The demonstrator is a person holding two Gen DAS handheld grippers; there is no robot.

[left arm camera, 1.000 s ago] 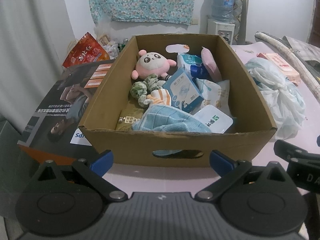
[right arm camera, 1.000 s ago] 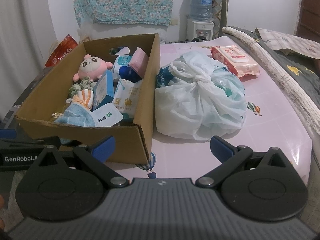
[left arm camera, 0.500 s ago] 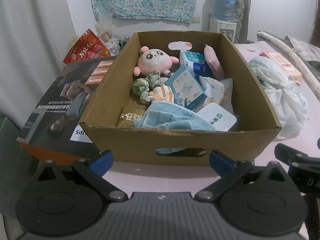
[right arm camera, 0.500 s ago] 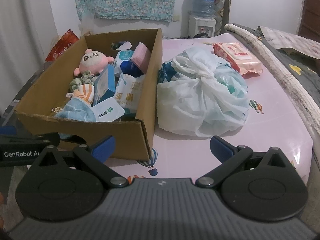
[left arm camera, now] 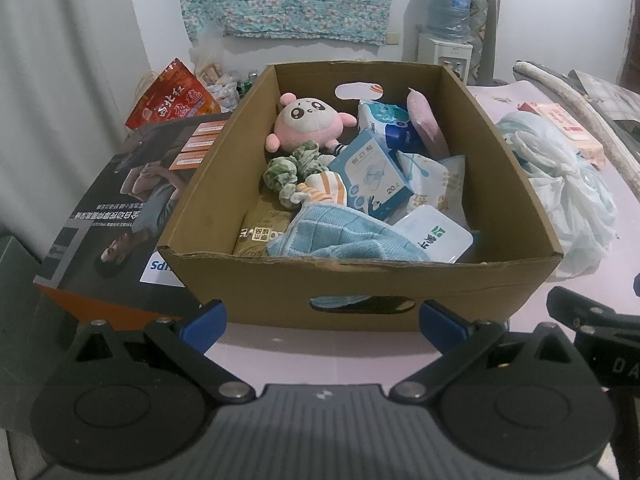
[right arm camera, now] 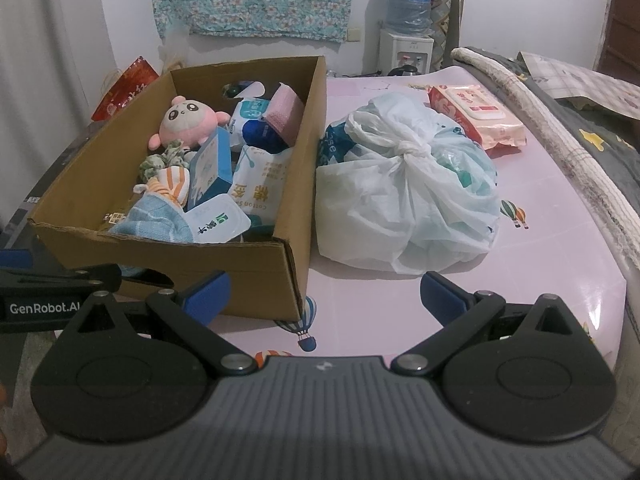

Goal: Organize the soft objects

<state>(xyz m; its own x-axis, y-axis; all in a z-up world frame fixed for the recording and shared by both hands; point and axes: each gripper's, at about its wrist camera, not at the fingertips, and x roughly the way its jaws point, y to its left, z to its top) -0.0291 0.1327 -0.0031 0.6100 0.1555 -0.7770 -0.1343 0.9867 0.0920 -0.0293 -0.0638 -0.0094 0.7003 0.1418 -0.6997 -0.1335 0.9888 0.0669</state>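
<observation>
My left hand-held gripper [left arm camera: 322,320] is spread wide with nothing between its blue fingertips [left arm camera: 202,320], hanging just in front of the cardboard box [left arm camera: 360,292]. The box sits dead ahead on the pink tabletop [right arm camera: 540,248], its handle slot facing me. Inside, from the left: a pink plush toy [left arm camera: 308,124] against the far wall, a green scrunchie [left arm camera: 290,168] below it, a blue cloth [left arm camera: 340,238] heaped against the near wall, then a blue carton [left arm camera: 374,176] and a white tissue pack [left arm camera: 438,234] to the right. My right hand-held gripper [right arm camera: 324,294] is spread open too, holding nothing, low over the tabletop off the box's near right corner. Just beyond it, beside the box wall, slumps a knotted white plastic bag [right arm camera: 408,200], with a pink wipes pack [right arm camera: 476,116] farther back.
</observation>
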